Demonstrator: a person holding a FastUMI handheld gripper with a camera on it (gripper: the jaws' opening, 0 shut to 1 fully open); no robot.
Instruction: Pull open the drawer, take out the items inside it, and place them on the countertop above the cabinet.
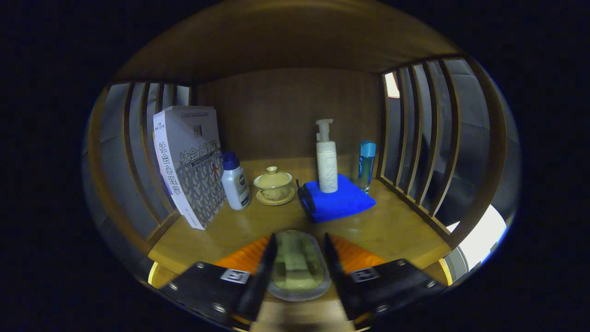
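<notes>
The tool (298, 258) grips a pale, soft-looking sponge-like pad (297, 269) between its narrowly parted fingers, low over the surface (392, 230) at six o'clock; probably light and squashy, best pinched across its middle.

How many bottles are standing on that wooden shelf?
3: a white bottle with a blue cap beside the book, a white pump bottle on the blue cloth, a blue bottle by the right slats.

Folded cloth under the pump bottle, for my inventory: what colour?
Bright blue cloth, seen best in the gripper view.
</notes>
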